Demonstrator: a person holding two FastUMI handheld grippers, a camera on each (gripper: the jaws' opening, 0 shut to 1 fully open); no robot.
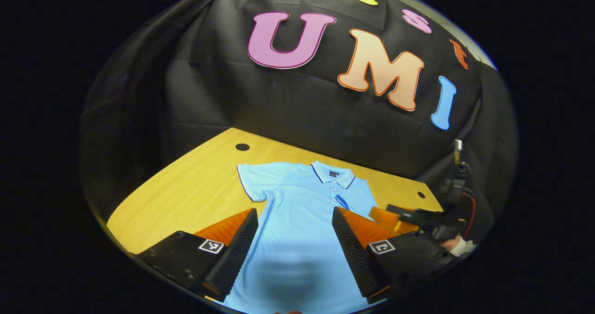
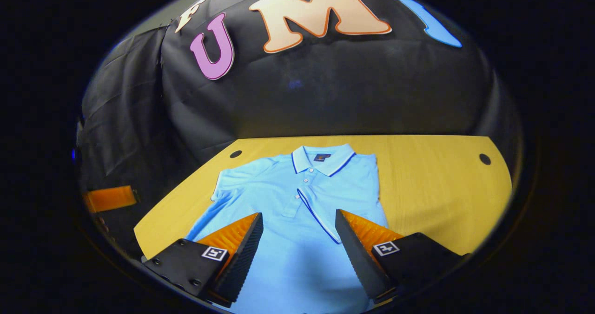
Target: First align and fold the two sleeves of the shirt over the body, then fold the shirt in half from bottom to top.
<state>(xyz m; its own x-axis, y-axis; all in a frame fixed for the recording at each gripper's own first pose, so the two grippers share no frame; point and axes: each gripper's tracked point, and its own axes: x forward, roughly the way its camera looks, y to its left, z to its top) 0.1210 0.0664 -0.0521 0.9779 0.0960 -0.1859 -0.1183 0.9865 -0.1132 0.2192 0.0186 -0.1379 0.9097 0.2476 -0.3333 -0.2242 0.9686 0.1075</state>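
Note:
A light blue polo shirt [image 1: 297, 198] lies flat on the wooden table [image 1: 186, 188], collar at the far end. In the right gripper view the shirt [image 2: 279, 198] has one sleeve [image 2: 320, 212] folded over the body, its dark-trimmed hem running diagonally across the chest. The other sleeve [image 2: 225, 181] lies spread out to the left. My left gripper [image 1: 295, 253] hovers open above the lower body of the shirt, nothing between its fingers. My right gripper [image 2: 297, 253] is open too, above the lower middle of the shirt. It also shows in the left gripper view as the right gripper [image 1: 418, 219], held by a hand beside the shirt's right edge.
The table has small dark holes [image 2: 485, 159] near its far corners, with bare wood [image 2: 441, 188] to the right of the shirt. Black cloth walls close off the back and sides. An orange part of the left gripper [image 2: 109, 198] shows beyond the table's left edge.

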